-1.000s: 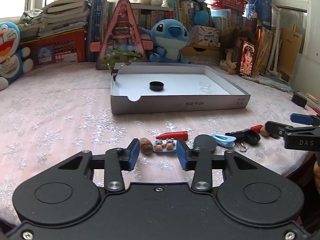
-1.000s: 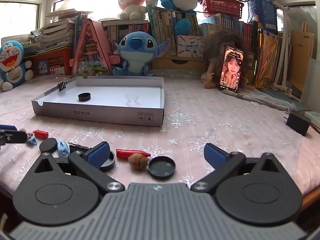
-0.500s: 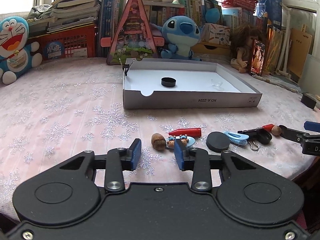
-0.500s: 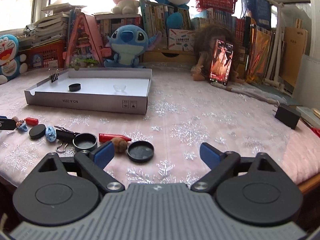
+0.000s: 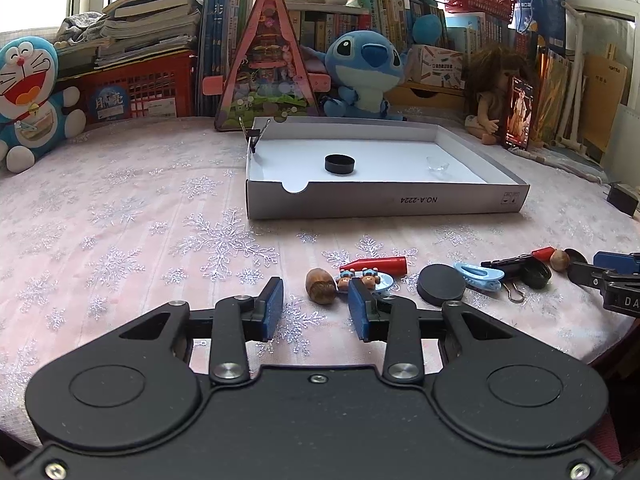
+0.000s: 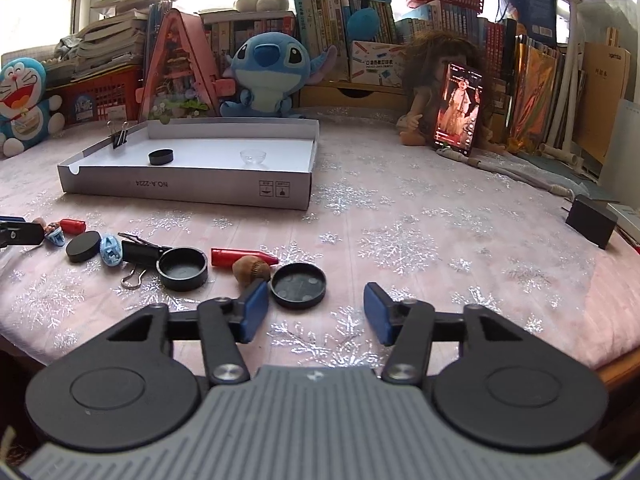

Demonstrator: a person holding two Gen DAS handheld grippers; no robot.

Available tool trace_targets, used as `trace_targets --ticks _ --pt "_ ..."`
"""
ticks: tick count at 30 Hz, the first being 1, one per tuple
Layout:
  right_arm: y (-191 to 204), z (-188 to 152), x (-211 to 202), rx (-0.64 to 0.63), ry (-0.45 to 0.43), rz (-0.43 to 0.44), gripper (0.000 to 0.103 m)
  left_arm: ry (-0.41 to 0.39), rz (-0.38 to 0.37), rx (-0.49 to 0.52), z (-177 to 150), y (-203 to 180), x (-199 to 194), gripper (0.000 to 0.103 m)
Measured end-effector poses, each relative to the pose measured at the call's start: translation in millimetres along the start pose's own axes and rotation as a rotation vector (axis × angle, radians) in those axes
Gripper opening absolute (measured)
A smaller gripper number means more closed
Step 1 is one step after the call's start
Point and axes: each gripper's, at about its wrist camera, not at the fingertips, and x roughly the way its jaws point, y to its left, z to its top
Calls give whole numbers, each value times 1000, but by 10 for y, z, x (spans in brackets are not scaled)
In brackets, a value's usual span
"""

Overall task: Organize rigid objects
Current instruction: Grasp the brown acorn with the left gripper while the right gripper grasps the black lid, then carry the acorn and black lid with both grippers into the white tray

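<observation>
I see white tray (image 6: 188, 194) holding black cap (image 6: 160, 157), clear, maybe glass, dish (image 6: 253, 157); nut (image 6: 251, 270), red crayon (image 6: 240, 257), lids loose on cloth.

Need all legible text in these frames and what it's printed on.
"NO.A-2224", printed upside down, on the front wall of the white cardboard tray.
"DA", cut off at the frame edge, on the right tongs seen from the left wrist view.
Small handling symbols on the tray wall's right end: too small to read.
Book spines, the red crate's labels, the brown envelope and the carton on the shelf: blurred, unreadable.
</observation>
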Motion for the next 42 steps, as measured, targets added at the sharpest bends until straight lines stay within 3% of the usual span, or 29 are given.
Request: trace_targets --ticks 7,10,24,42 --pt "56 16 19 -10 -8 12 45 -1 0 -3 3 0 26 27" --pt "66 17 22 -14 -15 11 38 -1 1 -5 4 -2 42 15" --pt "94 63 -35 -19 -46 -7 36 -31 -3 -9 84 -35 -51 15" --pt "146 470 61 -10 -87 13 36 -36 -29 -51 410 34 -1 15"
